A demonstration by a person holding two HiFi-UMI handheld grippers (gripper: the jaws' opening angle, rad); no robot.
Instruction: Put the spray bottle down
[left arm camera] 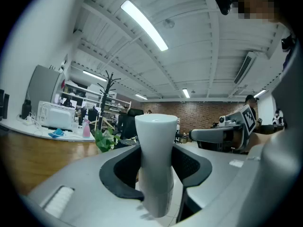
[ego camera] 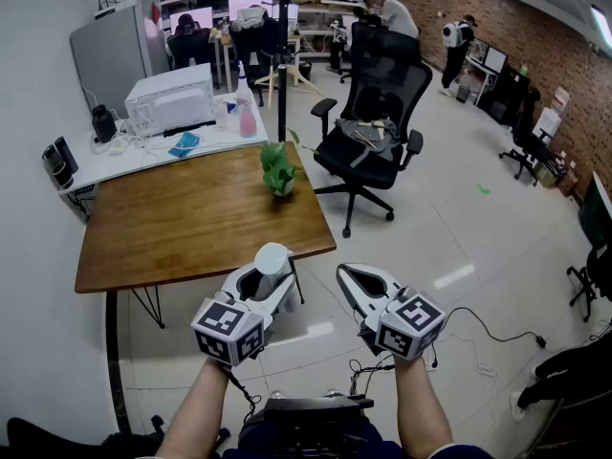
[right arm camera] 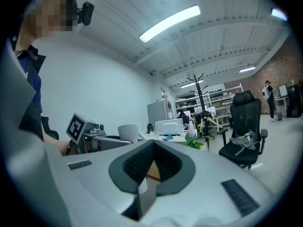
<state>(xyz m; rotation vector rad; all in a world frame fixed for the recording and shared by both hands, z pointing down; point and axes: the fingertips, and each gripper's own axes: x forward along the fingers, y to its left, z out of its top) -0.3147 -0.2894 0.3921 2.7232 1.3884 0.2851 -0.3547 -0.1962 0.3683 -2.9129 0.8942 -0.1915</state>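
Note:
A white, smooth bottle (ego camera: 272,259) stands upright between the jaws of my left gripper (ego camera: 269,283), which is shut on its body. In the left gripper view the bottle (left arm camera: 155,164) fills the gap and both dark pads press its sides. The gripper holds it in the air just off the near edge of the wooden table (ego camera: 182,223). My right gripper (ego camera: 350,275) hovers beside it to the right, shut with nothing in it; its jaws (right arm camera: 152,150) meet at the tip. The bottle (right arm camera: 128,131) also shows in the right gripper view.
A small green plant (ego camera: 278,170) stands at the table's far right corner. Behind the table is a white desk (ego camera: 143,151) with a white machine (ego camera: 170,98) and a pink spray bottle (ego camera: 248,120). A black office chair (ego camera: 378,113) stands to the right.

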